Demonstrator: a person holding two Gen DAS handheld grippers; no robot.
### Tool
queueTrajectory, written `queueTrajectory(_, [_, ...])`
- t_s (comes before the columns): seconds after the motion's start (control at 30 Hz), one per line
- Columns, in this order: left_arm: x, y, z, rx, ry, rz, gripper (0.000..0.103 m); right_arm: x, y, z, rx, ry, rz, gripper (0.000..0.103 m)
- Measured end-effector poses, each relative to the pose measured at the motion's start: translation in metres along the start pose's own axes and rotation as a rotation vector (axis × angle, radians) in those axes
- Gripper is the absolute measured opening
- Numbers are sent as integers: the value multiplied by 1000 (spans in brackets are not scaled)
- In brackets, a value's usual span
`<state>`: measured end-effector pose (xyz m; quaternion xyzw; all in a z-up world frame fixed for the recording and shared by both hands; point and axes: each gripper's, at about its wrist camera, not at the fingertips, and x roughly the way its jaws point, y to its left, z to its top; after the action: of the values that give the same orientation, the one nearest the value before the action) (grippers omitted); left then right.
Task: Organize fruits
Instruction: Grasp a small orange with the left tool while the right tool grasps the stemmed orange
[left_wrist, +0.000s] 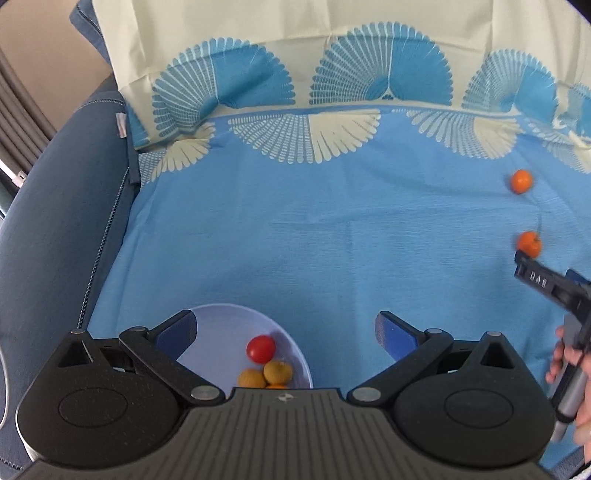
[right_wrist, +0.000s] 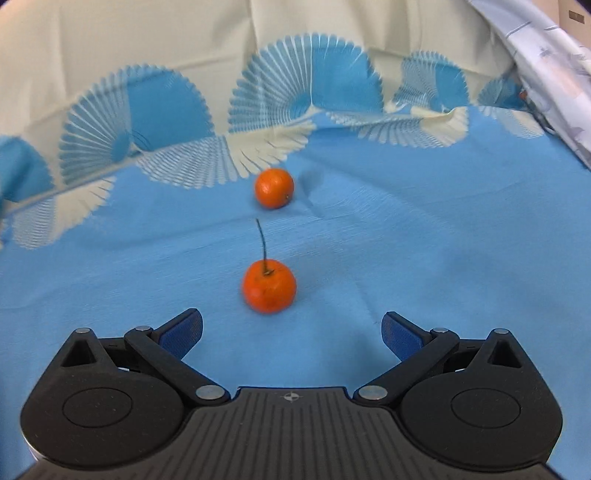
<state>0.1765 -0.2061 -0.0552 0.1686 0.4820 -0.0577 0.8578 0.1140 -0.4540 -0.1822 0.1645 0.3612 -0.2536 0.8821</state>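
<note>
The collecting step is underway: the right gripper (right_wrist: 291, 328), jaws wide and empty, faces the stemmed orange fruit (right_wrist: 269, 286) at frame centre, needing a forward reach and squeeze (the left gripper (left_wrist: 284, 326) waits wide over the plate (left_wrist: 218, 317)).

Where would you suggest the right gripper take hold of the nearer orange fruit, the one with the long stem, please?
Grip the stemmed orange fruit across its round middle, one finger on each flank. Its stem points up and away, so coming in low along the blue cloth from the near side should keep the fingers clear of it. The right gripper is already open and lined up just short of it.
</note>
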Motion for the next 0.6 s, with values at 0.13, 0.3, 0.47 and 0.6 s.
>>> queueTrajectory(0.13, [23,-13,11,20,21,19,103,25,1,4,16,-40,-30,100])
queueTrajectory(0.3, [51,-51,38,62,10,5,103,26,7,4,-83,-72,2,38])
queueTrajectory(0.47, [74,-129,85,152,-33,-120,103,15,-37,16,40,-162,-178,38])
queueTrajectory(0.6, [96,-208,121,244,-64,-226,103,16,-91,25,183,-203,-355,38])
